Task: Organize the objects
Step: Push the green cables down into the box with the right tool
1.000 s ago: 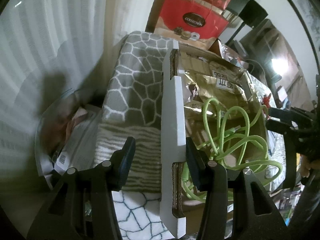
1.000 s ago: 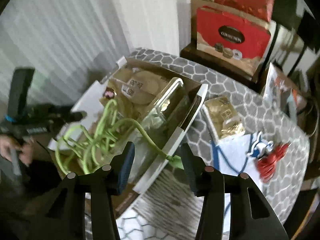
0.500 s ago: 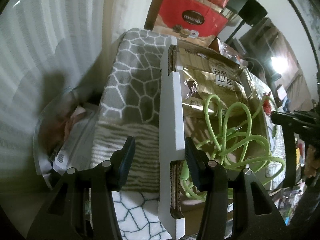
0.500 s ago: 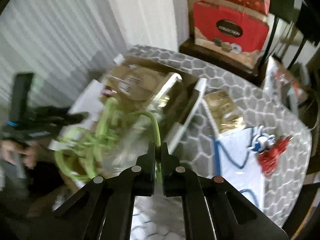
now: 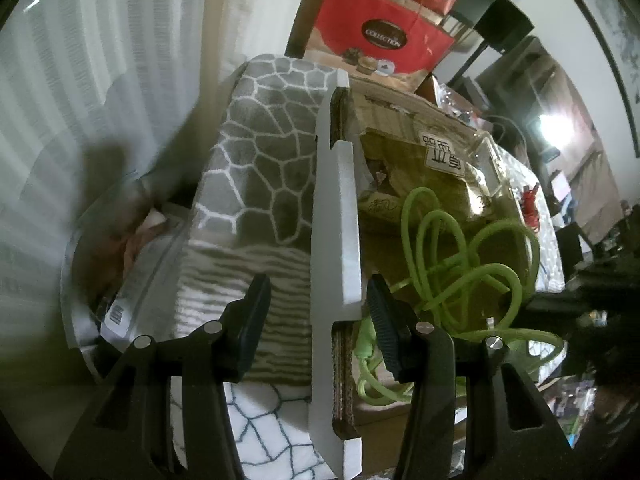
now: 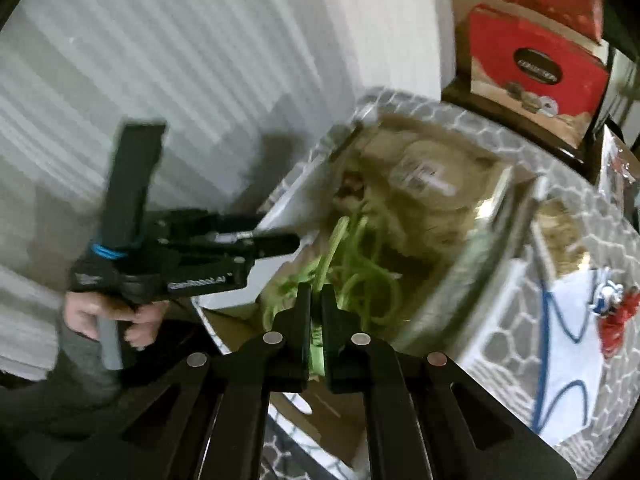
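cable into box

right gripper [image 6: 316, 300] is clamped on green cable [image 6: 360, 276], coils lying in cardboard box [image 5: 420, 132] just ahead. left gripper [image 5: 316, 312], jaws apart, straddles box wall w/o pinching. best: lower slowly, steady the box.

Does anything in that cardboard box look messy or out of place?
Yes. The bright green cable lies in a loose tangle of loops on the gold foil packets inside the open cardboard box, not coiled. The right gripper is shut on one strand of it.
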`<state>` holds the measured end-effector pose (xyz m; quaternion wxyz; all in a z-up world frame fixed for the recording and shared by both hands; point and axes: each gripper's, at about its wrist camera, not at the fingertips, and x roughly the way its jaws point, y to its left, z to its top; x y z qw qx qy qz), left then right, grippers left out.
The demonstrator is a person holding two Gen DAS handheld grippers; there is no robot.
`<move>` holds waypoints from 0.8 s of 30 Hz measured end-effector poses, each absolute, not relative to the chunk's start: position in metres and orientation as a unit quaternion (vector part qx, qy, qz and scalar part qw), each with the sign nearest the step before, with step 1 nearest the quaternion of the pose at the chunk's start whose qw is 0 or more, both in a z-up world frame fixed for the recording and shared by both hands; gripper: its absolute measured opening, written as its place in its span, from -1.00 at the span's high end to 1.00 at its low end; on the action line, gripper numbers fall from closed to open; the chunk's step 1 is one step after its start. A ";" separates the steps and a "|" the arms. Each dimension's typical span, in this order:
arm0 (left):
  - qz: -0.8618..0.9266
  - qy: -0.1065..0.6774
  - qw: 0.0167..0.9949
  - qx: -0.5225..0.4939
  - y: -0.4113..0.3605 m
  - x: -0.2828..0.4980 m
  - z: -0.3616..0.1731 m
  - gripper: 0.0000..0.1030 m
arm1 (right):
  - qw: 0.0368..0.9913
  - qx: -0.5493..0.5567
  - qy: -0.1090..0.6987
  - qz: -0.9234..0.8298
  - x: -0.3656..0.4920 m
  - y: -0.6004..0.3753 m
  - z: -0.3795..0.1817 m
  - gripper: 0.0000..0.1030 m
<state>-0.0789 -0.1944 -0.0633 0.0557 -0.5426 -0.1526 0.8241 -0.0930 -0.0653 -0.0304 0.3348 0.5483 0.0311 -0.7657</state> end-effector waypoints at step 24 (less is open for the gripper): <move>0.830 -0.178 0.050 -0.526 -0.211 -0.073 -0.055 0.01 | 0.299 0.530 0.035 -0.793 -0.079 -0.068 -0.027 0.16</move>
